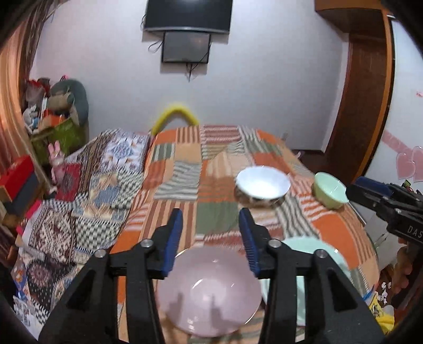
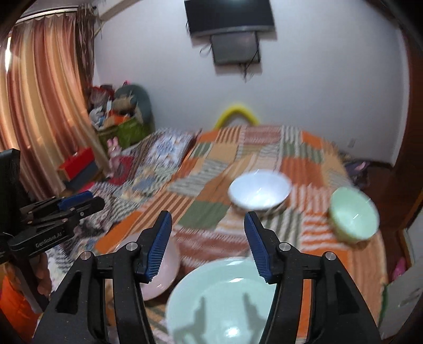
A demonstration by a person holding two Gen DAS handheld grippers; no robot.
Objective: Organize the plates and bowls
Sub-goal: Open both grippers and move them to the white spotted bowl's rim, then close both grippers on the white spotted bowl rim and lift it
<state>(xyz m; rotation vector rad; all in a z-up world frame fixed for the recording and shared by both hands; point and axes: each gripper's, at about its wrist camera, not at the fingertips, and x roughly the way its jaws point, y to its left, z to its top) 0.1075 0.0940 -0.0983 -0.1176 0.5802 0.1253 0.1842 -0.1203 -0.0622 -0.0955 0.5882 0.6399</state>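
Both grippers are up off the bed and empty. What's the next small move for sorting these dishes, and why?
Probably reach the right gripper forward to the white bowl. Its jaws stand open with nothing between them, above the pale green plate. The white bowl and the small green bowl sit apart further up the patchwork bedspread, so bringing the two bowls together seems the next step.

Patchwork bedspread point(image 1: 185, 169) in orange, green and striped squares over the bed. Second patterned quilt point(image 1: 87, 190) beside it on the left. Yellow curved tube point(image 1: 173, 111) at the far edge of the bed. Dark screen point(image 1: 189, 14) high on the white wall, smaller panel point(image 1: 186, 46) just under it, cables dangling. Green bin point(image 1: 56, 132) heaped with soft toys in the corner. Striped curtain point(image 2: 39, 100) at left. Red box point(image 1: 17, 172) near the curtain. Wooden wardrobe point(image 1: 367, 87) at right.
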